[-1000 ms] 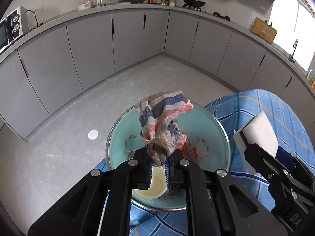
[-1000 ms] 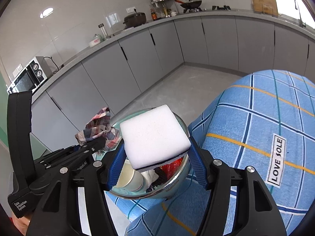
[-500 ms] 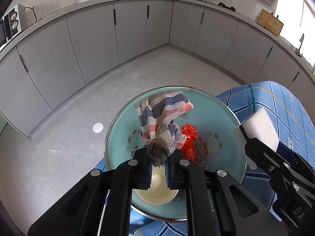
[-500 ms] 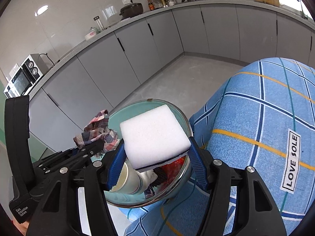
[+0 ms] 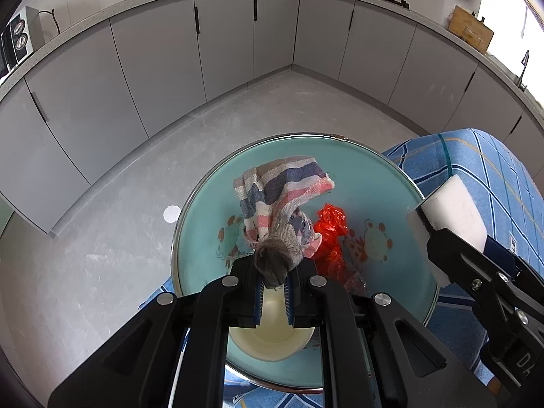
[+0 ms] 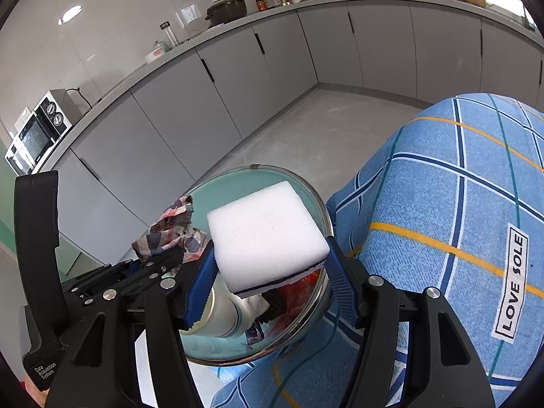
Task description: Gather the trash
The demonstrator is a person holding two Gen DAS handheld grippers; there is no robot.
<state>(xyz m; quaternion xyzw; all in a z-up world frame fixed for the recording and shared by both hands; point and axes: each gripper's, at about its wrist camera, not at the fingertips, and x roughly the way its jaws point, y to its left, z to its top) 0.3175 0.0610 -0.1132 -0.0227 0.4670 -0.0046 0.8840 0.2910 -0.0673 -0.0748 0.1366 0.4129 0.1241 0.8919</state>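
A metal-rimmed basin with a teal inside (image 5: 380, 183) (image 6: 244, 178) sits at the corner of a table under a blue checked cloth. My left gripper (image 5: 274, 284) is shut on a striped rag (image 5: 284, 190) (image 6: 166, 224) that hangs over the basin. Inside the basin lie a red plastic wrapper (image 5: 331, 238) and a cream paper cup (image 5: 268, 340) (image 6: 221, 316). My right gripper (image 6: 268, 268) is shut on a white sponge with a dark underside (image 6: 265, 234) (image 5: 452, 214), held just above the basin's right rim.
The blue checked tablecloth (image 6: 459, 204) (image 5: 482, 156) spreads to the right, with a "LOVE SOLE" label (image 6: 511, 282). Grey kitchen cabinets (image 5: 238, 40) line the far walls beyond bare grey floor (image 5: 102, 255). A microwave (image 6: 37, 129) stands on the left counter.
Both grippers have sunk toward the basin with their loads, so it looks larger and nearer. The red wrapper inside has come into fuller view. Both grips are unchanged.
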